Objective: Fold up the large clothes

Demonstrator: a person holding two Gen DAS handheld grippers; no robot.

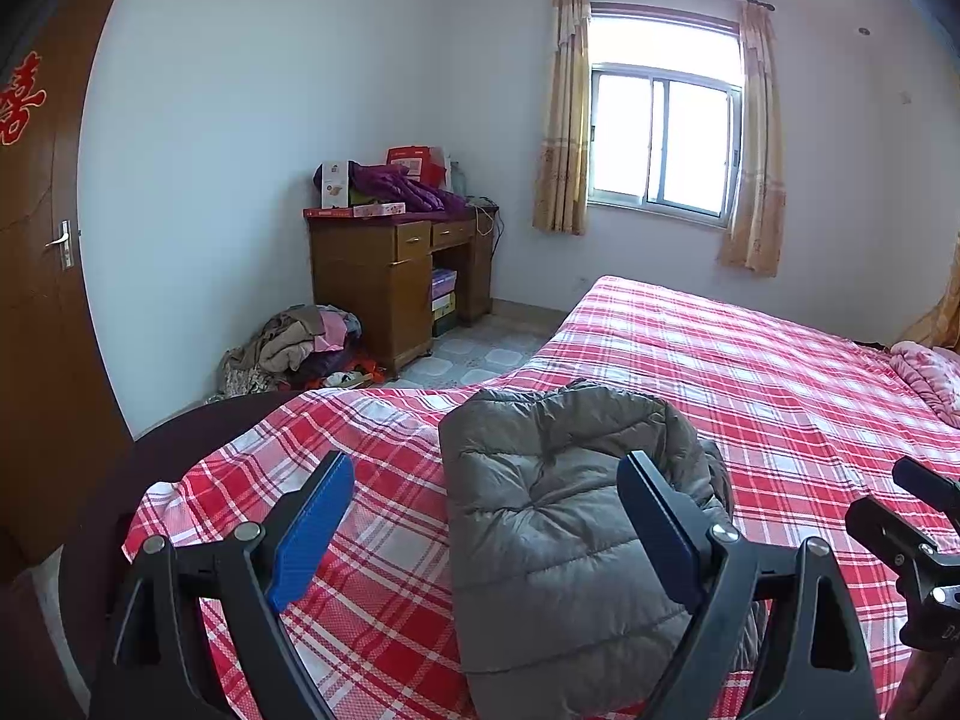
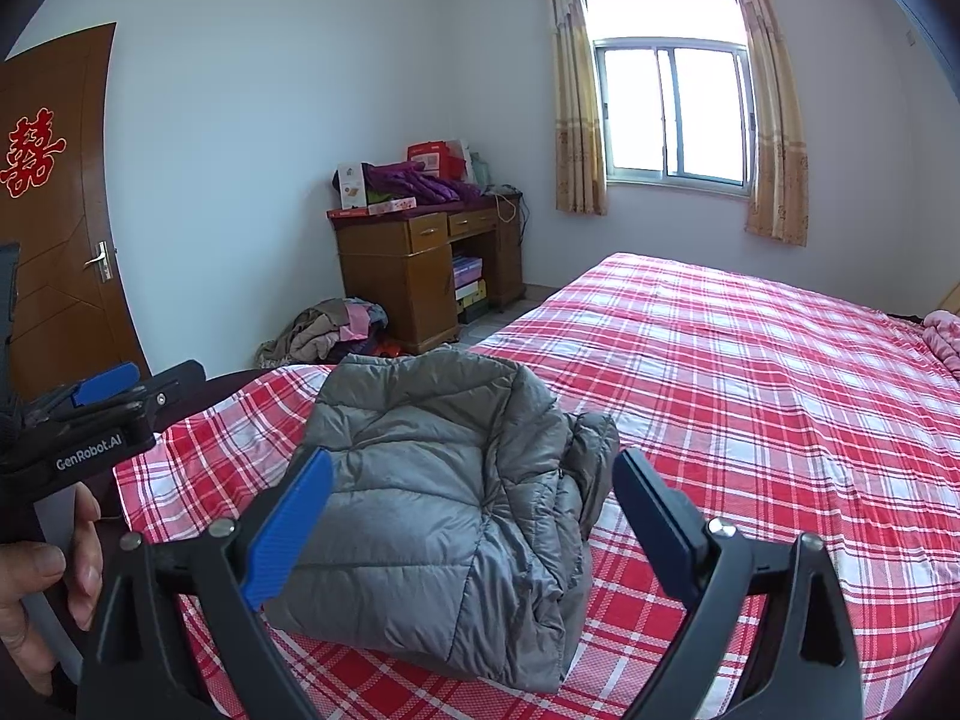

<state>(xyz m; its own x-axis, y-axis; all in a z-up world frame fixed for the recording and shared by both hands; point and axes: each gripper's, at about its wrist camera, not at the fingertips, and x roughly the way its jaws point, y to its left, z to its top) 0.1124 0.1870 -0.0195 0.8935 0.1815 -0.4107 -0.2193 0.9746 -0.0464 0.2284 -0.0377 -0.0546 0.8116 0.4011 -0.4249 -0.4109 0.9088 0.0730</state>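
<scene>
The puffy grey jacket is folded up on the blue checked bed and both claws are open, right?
Not quite. The puffy grey jacket is folded, and the left claw and right claw are open, but the bed is red checked, as the right wrist view shows.

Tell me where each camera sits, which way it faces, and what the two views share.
Left wrist: on the left tool, facing over the bed toward the window; right tool at the right edge.
Right wrist: on the right tool, same heading; left tool and a hand at left.
Shared: folded grey jacket, wooden desk, door.
</scene>
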